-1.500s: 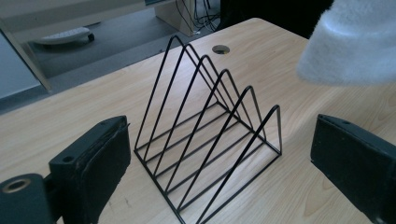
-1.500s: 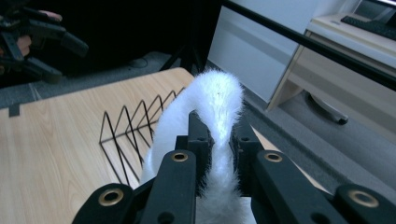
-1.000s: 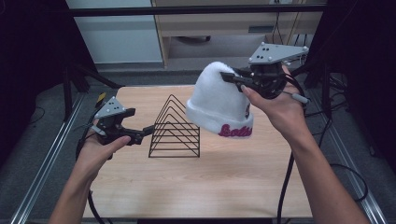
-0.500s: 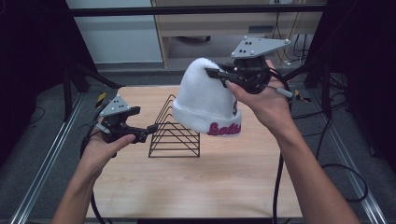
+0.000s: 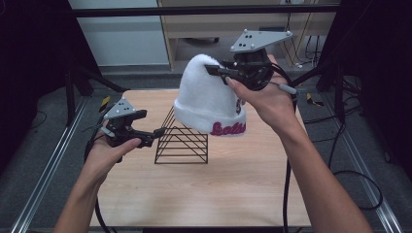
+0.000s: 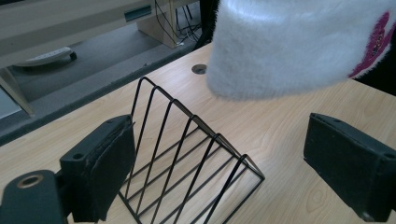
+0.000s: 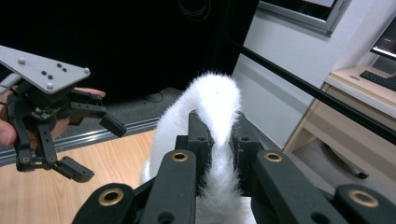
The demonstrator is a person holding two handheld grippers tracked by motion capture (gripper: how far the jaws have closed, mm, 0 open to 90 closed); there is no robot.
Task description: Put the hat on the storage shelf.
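high: right gripper [image 5: 217, 72] clamps fluffy white knit beanie [image 5: 206, 97] above black wire triangular rack [image 5: 181, 138] | left gripper view: left gripper [image 6: 219, 163] jaws wide, empty, flanking rack | right gripper view: jaws pinch beanie crown [image 7: 212, 121]

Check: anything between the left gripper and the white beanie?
Yes. In the high view the black wire rack stands on the table between the open left gripper and the white beanie held by the right gripper.

Left tongs [image 5: 158, 132] low, jaws wide apart; right tongs [image 5: 216, 71] raised, clamped tight.
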